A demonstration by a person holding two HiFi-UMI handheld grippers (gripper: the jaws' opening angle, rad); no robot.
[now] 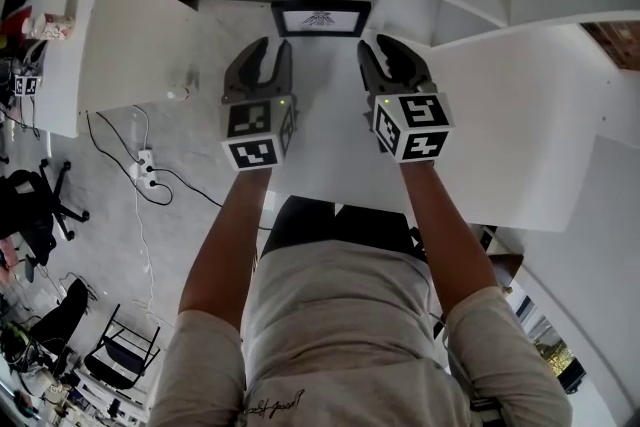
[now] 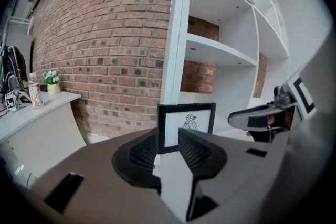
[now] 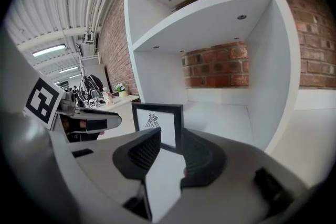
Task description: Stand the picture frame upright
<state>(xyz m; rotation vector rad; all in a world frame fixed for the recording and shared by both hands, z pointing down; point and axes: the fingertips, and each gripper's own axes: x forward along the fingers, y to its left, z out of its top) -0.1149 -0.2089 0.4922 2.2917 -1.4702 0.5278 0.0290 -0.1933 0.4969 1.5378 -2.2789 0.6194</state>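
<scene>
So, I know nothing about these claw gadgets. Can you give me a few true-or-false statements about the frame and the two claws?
1. The picture frame stands upright on the white table. True.
2. The left gripper is clamped on the frame. False: its jaws are apart with nothing between them, and the frame stands ahead of their tips.
3. The right gripper is open and empty. True.
4. The frame has a white border. False: the border is black, around a white sheet with a small dark drawing.
5. A brick wall shows beside the white shelf unit. True.
</scene>
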